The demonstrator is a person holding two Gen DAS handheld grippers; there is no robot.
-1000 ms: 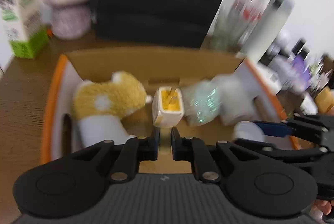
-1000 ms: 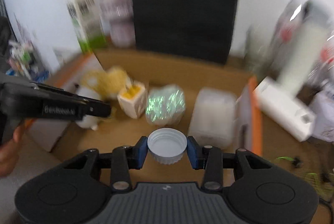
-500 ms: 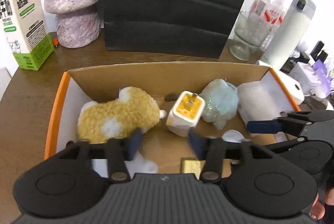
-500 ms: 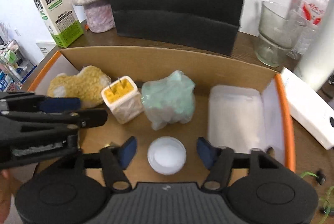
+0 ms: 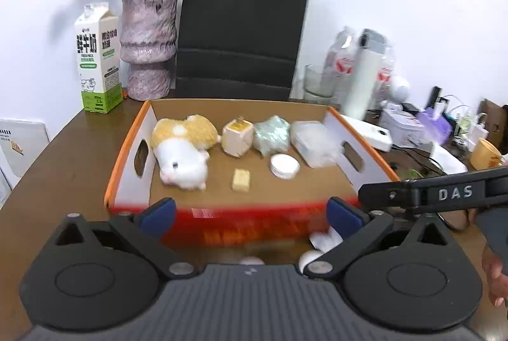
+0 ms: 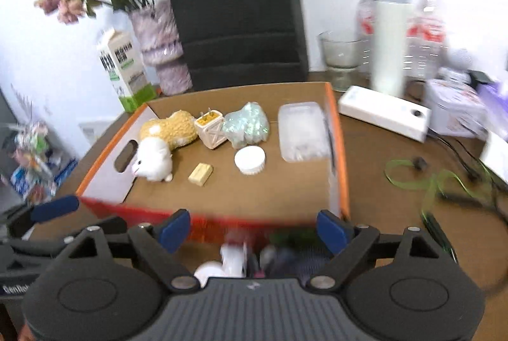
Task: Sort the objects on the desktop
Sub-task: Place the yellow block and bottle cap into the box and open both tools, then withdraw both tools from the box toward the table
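Observation:
A cardboard box [image 5: 127,163] [image 6: 333,150] with orange rims stands on the brown table. In it lie a yellow-and-white plush toy [image 5: 184,147] [image 6: 165,141], a cream charger plug [image 5: 237,137] [image 6: 211,131], a pale green crumpled wrapper [image 5: 273,137] [image 6: 247,125], a clear plastic case [image 5: 312,141] [image 6: 301,131], a white round lid [image 5: 284,166] [image 6: 250,160] and a small yellow block [image 5: 241,179] [image 6: 200,174]. My left gripper [image 5: 250,215] and right gripper [image 6: 254,228] are open and empty, both above the box's near wall. Small white objects [image 5: 320,245] [image 6: 228,261] lie blurred in front of the box.
Behind the box stand a milk carton [image 5: 98,61], a purple vase with flowers [image 5: 147,45], a black paper bag [image 5: 241,33], a glass [image 6: 339,58] and bottles [image 6: 390,39]. A white device [image 6: 384,115], cables and a green ribbon [image 6: 428,182] lie to the right.
Both grippers opened and let go: the yellow block and the white lid now lie in the box. Both grippers then pulled back and up to the box's near edge.

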